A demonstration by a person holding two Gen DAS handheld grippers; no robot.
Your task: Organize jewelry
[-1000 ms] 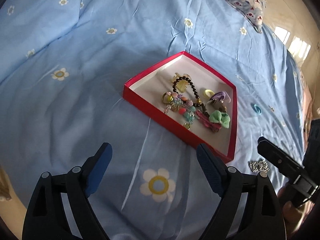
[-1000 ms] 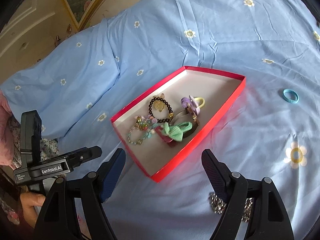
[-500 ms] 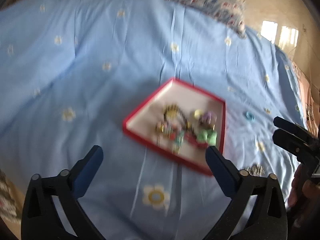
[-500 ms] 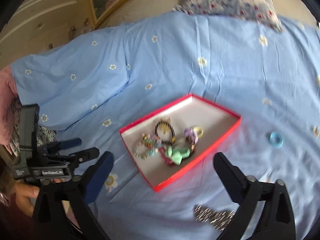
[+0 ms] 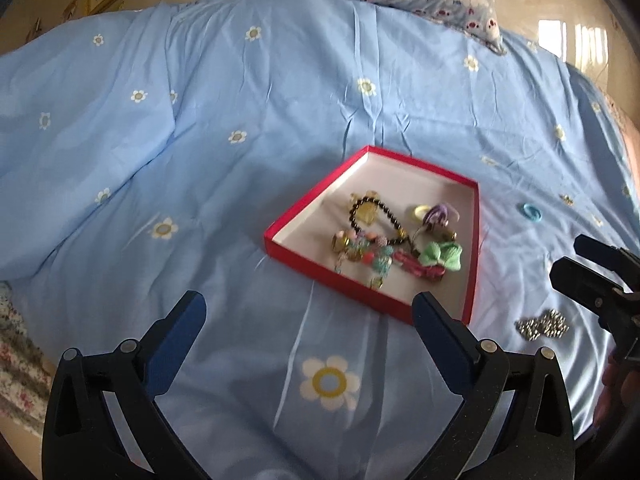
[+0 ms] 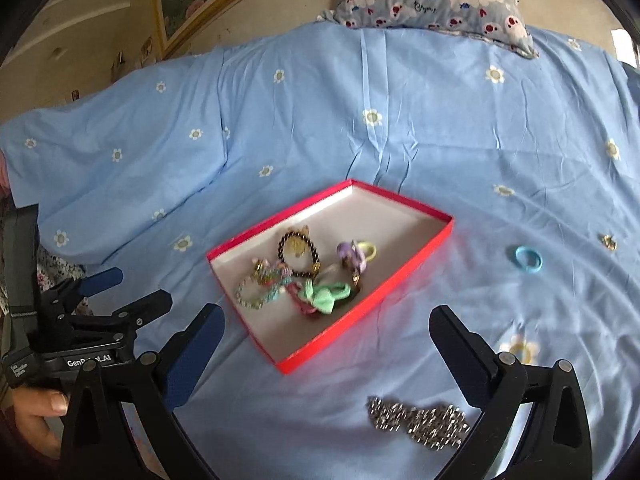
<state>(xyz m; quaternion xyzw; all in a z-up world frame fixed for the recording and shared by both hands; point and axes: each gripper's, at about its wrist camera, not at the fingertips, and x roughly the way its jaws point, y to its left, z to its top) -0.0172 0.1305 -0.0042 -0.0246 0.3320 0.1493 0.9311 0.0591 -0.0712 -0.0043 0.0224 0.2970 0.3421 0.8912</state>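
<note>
Since both tongs (image 5: 308, 320) (image 6: 326, 332) drew back, red box (image 5: 372, 300) farther, sharper.

Open right tongs (image 6: 326, 330) hover above a silver chain (image 6: 418, 420) near the red tray (image 6: 352, 328) of trinkets.

Red tray (image 6: 404, 276) holds tangled jewelry (image 6: 304, 276); silver chain (image 6: 420, 420), blue ring (image 6: 528, 259) outside.
</note>
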